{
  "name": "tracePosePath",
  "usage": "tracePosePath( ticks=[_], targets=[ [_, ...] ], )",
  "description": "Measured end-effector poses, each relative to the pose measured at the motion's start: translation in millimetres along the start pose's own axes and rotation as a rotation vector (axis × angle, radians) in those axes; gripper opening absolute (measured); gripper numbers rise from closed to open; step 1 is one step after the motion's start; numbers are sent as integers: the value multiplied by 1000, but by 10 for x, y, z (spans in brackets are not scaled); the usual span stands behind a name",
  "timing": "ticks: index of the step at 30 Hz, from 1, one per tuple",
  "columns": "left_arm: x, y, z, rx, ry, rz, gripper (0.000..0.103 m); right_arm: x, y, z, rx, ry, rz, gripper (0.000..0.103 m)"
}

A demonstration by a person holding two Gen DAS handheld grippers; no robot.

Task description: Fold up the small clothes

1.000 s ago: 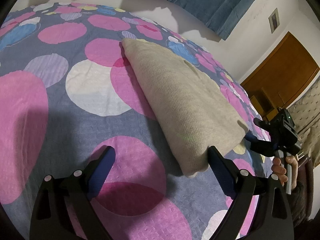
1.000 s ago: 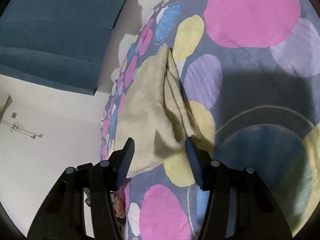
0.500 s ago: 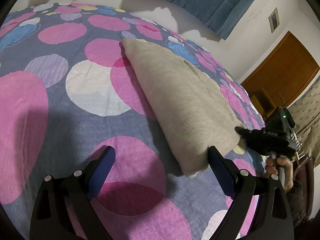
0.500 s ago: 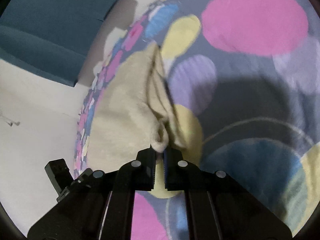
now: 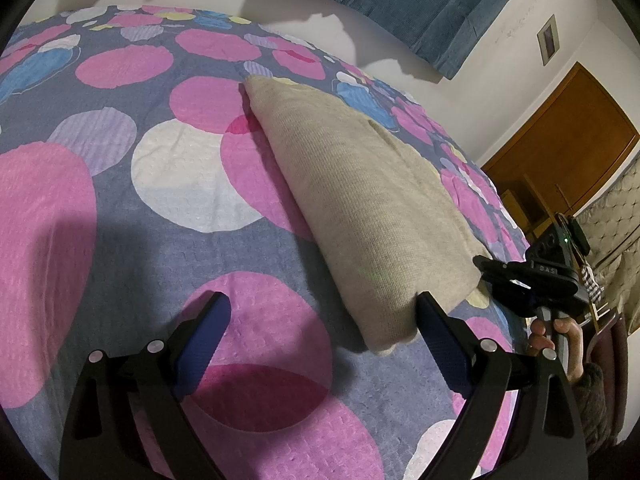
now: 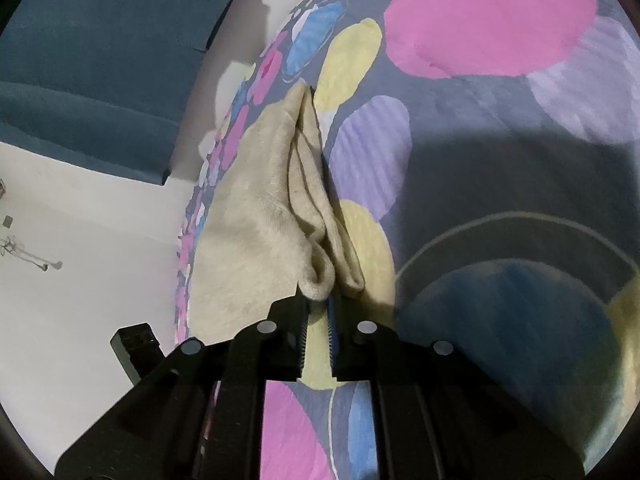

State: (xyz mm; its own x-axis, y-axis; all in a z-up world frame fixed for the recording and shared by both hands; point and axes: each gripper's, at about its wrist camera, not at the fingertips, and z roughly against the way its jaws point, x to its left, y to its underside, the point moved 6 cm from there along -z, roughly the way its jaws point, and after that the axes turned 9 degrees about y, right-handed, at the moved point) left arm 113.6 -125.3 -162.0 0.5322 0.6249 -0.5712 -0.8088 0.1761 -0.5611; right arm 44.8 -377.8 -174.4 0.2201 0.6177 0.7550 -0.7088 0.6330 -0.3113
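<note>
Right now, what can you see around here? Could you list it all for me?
garment: one, beige, folded on the bedspread, one corner at the right gripper
bedspread: one, grey with pink, white and blue circles, covering the bed
curtain: one, blue, along the far wall
door: one, brown wood, at right
left gripper: black, open, just in front of the garment's near end
right gripper: black, shut on the garment's corner
hand: one, holding the right gripper's handle

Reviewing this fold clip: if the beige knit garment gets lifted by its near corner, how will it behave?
The beige garment would likely drape limply; its layers already sag into soft folds. The layers may separate, since the right claw appears to pinch only the corner. It probably won't slide on the textured bedspread.
</note>
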Motion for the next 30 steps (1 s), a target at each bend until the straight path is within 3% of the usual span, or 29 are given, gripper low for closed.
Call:
tracePosePath(
  ticks=[4, 6, 8, 13, 15, 21, 28, 30],
  targets=[
    [-1, -1, 3, -3, 4, 1, 92, 8, 12, 106, -6, 12, -2, 16],
    [-2, 2, 18, -9, 15, 7, 92, 2, -17, 211, -29, 39, -1, 33],
    [-6, -3, 45, -12, 29, 15, 92, 2, -76, 306, -51, 38, -4, 39],
    [27, -178, 250, -85, 137, 118, 92, 36, -346, 392, -61, -11, -10, 54],
    [78, -302, 191, -62, 180, 159, 92, 101, -493, 254, -29, -31, 18, 59],
    [342, -698, -326, 36, 180, 223, 92, 261, -918, -406, 75, -67, 50, 60],
    [443, -1182, -774, 26, 239, 235, 92, 691, -1278, -1096, 222, -104, 203, 61],
    [393, -1291, -883, 22, 261, 196, 91, 775, -1343, -1220, 241, -122, 224, 61]
  ],
)
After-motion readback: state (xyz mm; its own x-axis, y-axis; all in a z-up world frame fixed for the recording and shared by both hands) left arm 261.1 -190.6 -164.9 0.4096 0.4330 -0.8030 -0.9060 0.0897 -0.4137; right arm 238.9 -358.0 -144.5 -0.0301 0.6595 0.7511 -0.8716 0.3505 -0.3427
